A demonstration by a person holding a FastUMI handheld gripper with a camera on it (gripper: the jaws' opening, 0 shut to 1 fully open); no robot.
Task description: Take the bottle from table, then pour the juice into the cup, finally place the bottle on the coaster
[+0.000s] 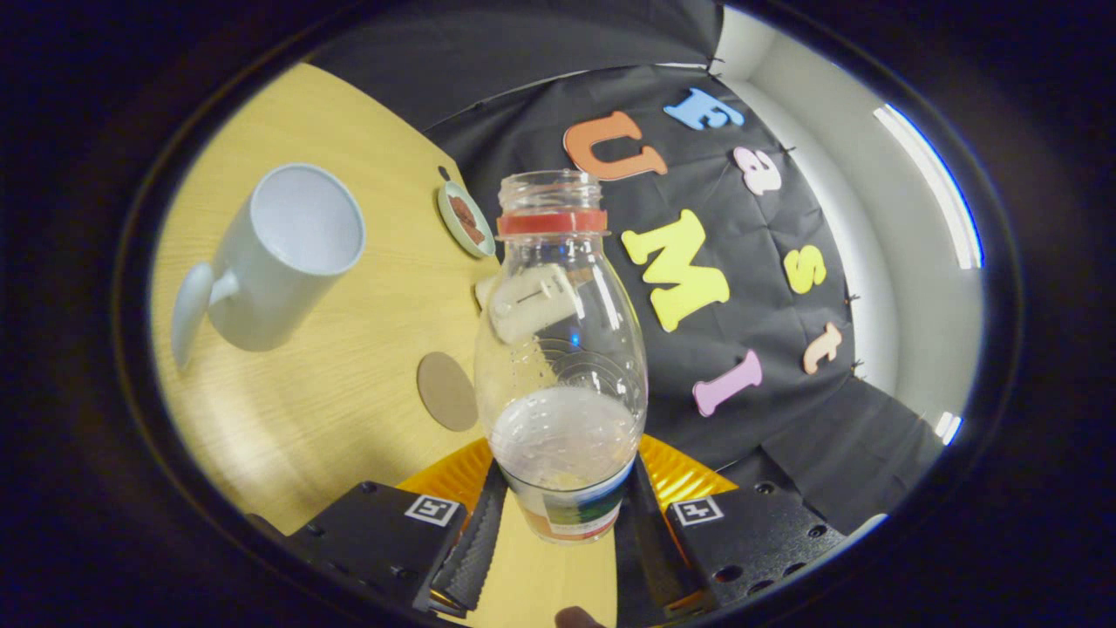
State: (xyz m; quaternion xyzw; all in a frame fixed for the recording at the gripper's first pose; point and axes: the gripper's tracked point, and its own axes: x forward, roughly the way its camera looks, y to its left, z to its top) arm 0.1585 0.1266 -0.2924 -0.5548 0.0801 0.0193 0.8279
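**Bottle in the grip, tilted toward the cup**

I have the gripper (558, 523) clenched on the bottle (562, 349), both fingers pressing its lower body just above the label band. The hold is low, which I judge leaves the neck free to swing over a rim. The bottle has no cap, only a red ring under the open mouth, and it looks nearly empty, with a cloudy patch low inside; whether any juice remains I cannot tell.

The whole scene leans, so I take it the bottle is being held at an angle above the table (349, 288). The cup (279, 253), a pale mug with its handle turned away from the bottle, stands beyond the fingers and well apart from the bottle's mouth. The round brown coaster (446, 391) lies flat just beside the bottle, between it and the cup, handy for the set-down. A small dish (465, 220) holding something dark sits farther back.

The surface is light wood grain. Black cloth closes off the back, with a white wall and strip lights beyond it.
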